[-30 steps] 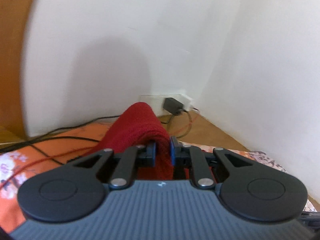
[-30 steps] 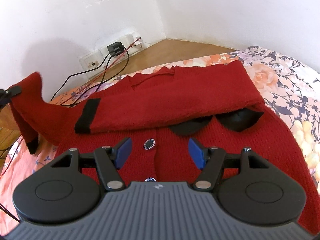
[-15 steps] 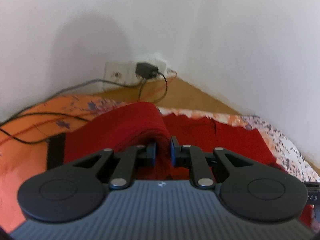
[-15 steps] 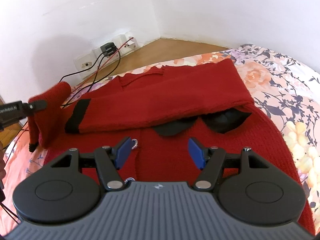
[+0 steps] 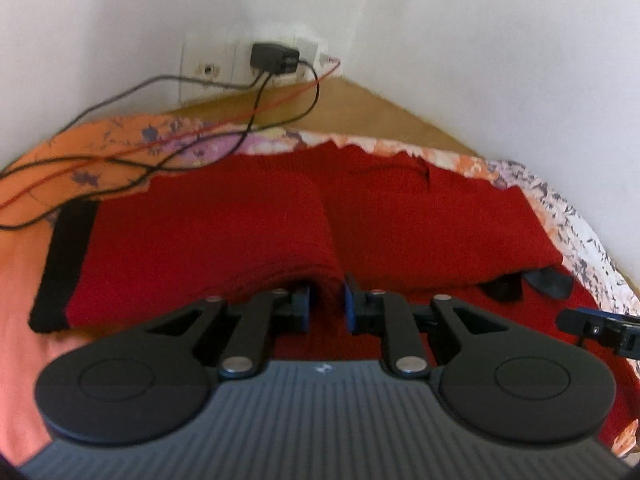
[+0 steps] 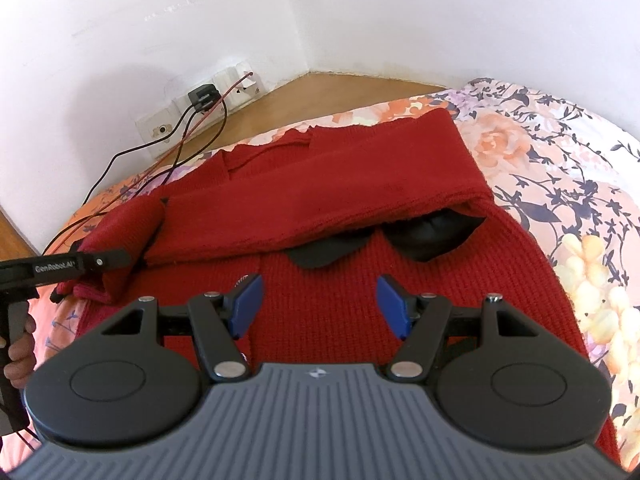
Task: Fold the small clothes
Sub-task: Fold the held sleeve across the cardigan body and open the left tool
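A red cardigan [image 6: 360, 280] lies front-up on a bed [image 6: 560, 152] with a floral sheet, its neck toward the wall corner at 12 o'clock. One sleeve [image 6: 340, 184] is already laid across the chest, its black cuff [image 5: 64, 264] at 9 o'clock in the left wrist view.

The step in hand looks to be the second sleeve fold. The left hand-held gripper [image 5: 326, 308] has its jaws nearly closed on a bunched ridge of red knit, which drapes up and away from the pads toward 11 o'clock. In the right wrist view that gripper sits at 9 o'clock, with the gathered sleeve [image 6: 120, 240] lifted over the cardigan's edge.

The right hand-held gripper [image 6: 318, 304] hovers over the button front with its jaws wide apart, holding nothing.

Next, I judge, the left gripper should carry the sleeve across toward 3 o'clock, lay it flat over the first one and only then let go; releasing too soon would leave a lump. The right gripper is placed to press or smooth the cloth. Cables [image 5: 200, 148] trail over the bed at 10 o'clock, close to the collar, and could snag.
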### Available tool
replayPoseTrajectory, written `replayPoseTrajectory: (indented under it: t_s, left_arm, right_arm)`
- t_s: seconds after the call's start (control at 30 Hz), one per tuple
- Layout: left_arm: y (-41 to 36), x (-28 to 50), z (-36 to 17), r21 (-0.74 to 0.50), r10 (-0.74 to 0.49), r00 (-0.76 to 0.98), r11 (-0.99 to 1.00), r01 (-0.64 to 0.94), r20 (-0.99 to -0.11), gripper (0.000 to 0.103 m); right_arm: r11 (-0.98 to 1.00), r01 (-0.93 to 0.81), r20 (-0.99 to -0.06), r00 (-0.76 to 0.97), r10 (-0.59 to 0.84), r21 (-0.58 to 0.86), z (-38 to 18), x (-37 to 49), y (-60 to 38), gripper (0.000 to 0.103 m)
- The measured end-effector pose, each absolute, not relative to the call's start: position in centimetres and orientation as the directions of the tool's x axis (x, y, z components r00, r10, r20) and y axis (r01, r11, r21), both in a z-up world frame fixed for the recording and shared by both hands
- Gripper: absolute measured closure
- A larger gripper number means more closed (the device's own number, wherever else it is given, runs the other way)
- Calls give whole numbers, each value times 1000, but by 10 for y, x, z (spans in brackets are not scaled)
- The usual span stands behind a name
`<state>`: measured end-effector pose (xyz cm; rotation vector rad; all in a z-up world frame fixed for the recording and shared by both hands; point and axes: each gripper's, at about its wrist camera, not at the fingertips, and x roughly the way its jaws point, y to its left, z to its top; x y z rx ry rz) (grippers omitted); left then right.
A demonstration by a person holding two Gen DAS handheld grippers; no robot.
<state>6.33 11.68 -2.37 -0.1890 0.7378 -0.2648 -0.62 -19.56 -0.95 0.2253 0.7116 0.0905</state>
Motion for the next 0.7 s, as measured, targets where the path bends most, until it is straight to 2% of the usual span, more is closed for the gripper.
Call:
replayPoseTrajectory:
  t_s: [0.07, 0.3, 0.7]
  left_arm:
    - [117, 65, -27, -258, -284, 688, 955, 144, -667, 68]
    - [128, 55, -16, -233, -242, 660, 967, 103, -712, 53]
    - [183, 18, 10, -242, -178, 678, 970, 1, -713, 52]
  right_arm:
    - [971, -9, -638, 752, 162, 237, -10, -5, -195, 33]
    - [969, -30, -636, 749, 185, 246, -8, -3, -191, 33]
    - [951, -162, -606, 739, 294, 263, 9, 3, -147, 33]
